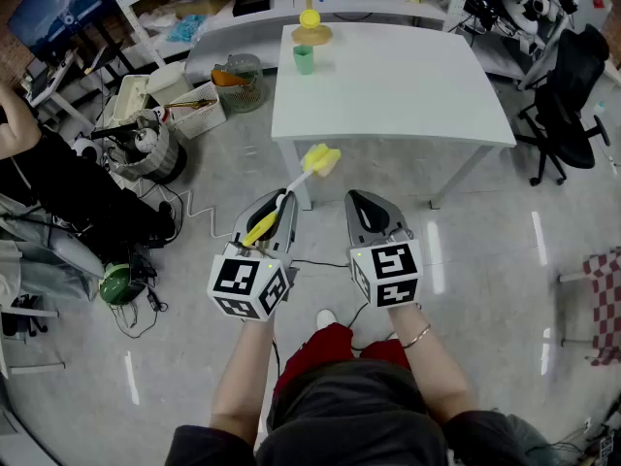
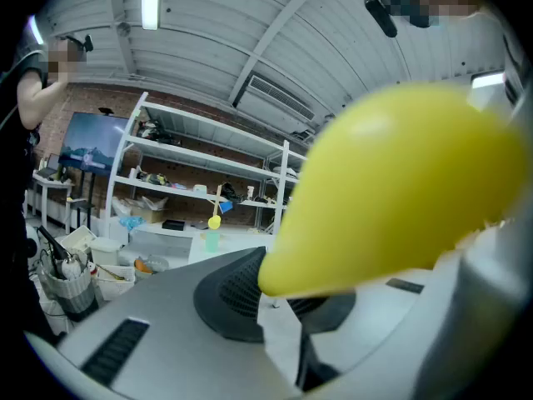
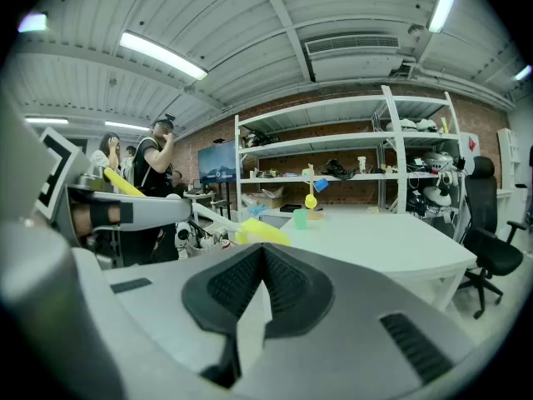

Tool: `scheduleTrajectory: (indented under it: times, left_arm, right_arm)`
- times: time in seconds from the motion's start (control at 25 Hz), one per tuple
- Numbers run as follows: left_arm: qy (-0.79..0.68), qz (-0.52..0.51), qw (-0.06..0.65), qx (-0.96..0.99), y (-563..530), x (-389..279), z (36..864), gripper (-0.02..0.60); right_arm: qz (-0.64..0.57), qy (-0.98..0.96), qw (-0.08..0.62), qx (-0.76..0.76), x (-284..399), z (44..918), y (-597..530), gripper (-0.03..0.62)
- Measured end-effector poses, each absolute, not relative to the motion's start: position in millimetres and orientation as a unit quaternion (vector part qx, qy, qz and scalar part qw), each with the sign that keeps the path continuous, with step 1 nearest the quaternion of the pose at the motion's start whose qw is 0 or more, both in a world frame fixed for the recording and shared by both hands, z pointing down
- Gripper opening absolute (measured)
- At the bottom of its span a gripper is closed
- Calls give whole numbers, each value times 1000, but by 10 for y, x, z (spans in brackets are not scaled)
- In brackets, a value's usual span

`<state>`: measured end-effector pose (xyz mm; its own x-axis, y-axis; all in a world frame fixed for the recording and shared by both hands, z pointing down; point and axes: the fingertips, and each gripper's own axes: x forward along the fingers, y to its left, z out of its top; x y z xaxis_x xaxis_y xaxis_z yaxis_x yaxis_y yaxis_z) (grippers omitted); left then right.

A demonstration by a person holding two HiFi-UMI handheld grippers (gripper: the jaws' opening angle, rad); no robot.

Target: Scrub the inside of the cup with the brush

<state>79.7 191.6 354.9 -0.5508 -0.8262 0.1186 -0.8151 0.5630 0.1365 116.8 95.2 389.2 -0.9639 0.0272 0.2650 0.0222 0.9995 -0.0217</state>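
Left gripper (image 1: 275,212) clamped on yellow brush (image 1: 294,184); handle ran between jaws, sponge head stuck out forward and up toward table edge. In left gripper view, handle (image 2: 400,190) filled most of frame. Right gripper (image 1: 367,212) beside it, jaws pressed together, nothing between them. Green cup (image 1: 304,59) stood upright at far side of white table (image 1: 408,85), well apart from both grippers. Black office chair (image 1: 568,95) right of table.

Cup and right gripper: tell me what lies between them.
In the head view, only grey floor and bare white table separate the right gripper from the green cup.
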Motion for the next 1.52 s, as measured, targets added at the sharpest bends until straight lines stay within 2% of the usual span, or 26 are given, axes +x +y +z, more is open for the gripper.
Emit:
scheduleTrajectory:
  times: [0.96, 1.24, 1.52]
  left_arm:
    - [-884, -37, 56, 463, 2354, 623, 3329, 46]
    - [-890, -32, 66, 450, 2343, 320, 3414, 46]
    - [-898, -29, 75, 434, 2174, -300, 3470, 46]
  right_arm:
    - [-15, -993, 114, -3, 1044, 3691, 1074, 19]
    - [13, -992, 122, -9, 635, 3787, 995, 20]
    - [18, -992, 127, -19, -31, 3851, 775, 20]
